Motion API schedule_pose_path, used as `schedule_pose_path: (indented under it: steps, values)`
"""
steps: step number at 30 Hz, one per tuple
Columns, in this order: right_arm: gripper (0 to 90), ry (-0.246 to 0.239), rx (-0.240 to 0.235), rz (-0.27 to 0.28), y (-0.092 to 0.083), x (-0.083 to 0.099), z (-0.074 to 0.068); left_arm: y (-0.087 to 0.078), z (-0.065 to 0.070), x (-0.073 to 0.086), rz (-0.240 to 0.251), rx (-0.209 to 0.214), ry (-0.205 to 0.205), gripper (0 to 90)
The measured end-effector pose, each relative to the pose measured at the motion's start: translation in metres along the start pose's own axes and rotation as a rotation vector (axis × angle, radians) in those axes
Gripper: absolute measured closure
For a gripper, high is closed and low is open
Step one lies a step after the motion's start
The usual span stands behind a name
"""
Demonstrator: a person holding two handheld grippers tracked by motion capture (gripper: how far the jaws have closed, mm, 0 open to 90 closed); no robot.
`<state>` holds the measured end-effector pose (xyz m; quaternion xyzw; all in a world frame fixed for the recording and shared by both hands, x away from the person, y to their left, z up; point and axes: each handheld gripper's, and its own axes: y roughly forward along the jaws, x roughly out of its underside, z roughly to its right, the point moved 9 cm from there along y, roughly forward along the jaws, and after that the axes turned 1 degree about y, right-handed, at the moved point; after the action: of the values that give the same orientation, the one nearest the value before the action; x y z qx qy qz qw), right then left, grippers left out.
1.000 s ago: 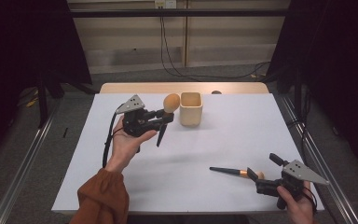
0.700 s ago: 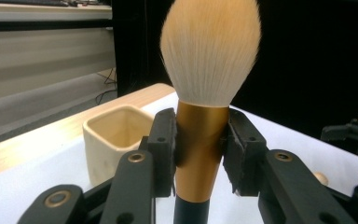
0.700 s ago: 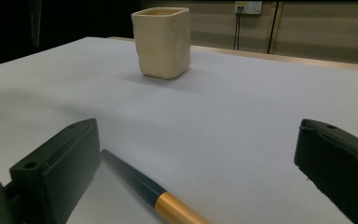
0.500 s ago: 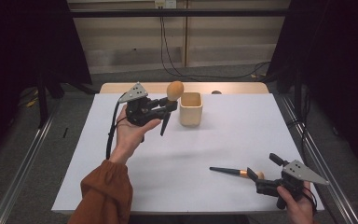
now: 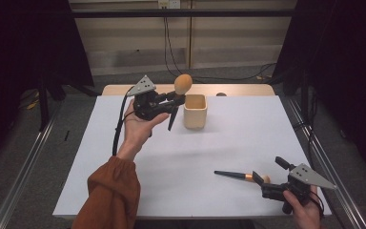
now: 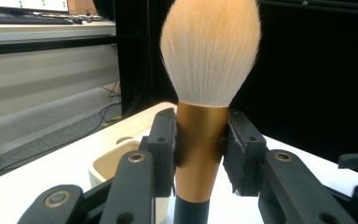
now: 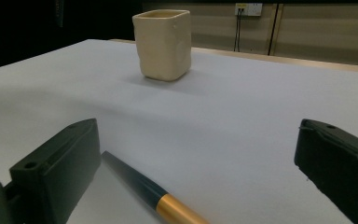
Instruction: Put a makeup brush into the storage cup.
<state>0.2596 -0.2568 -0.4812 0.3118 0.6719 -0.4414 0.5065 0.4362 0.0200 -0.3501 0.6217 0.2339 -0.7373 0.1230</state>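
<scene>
The brush [image 6: 200,140] has soft, fluffy bristles and a satin gold metal ferrule; the cup [image 7: 162,44] looks matt cream ceramic; the table [image 5: 228,143] is smooth matt white.

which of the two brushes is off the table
The big fluffy brush, clamped by its gold collar in the left gripper beside the cup. The other brush lies flat.

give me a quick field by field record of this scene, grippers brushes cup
left gripper: shut on big brush, gold ferrule between its pads, bristles up, raised beside the cup
right gripper: open, low over the table
second brush: lying flat on white table, between the right jaws, not gripped
cup: cream, upright, at the far side
</scene>
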Motion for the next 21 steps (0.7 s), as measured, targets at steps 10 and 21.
schedule_pose_path:
  steps: [10, 21]
  values:
    - [0.0, 0.000, 0.001, 0.003, -0.001, 0.000, 0.000, 0.008, -0.007, -0.013, 0.023, -0.006, 0.004, 66.7]
    - [0.0, 0.005, 0.001, 0.007, 0.000, 0.000, 0.000, 0.029, -0.015, -0.017, 0.025, -0.018, 0.003, 66.7]
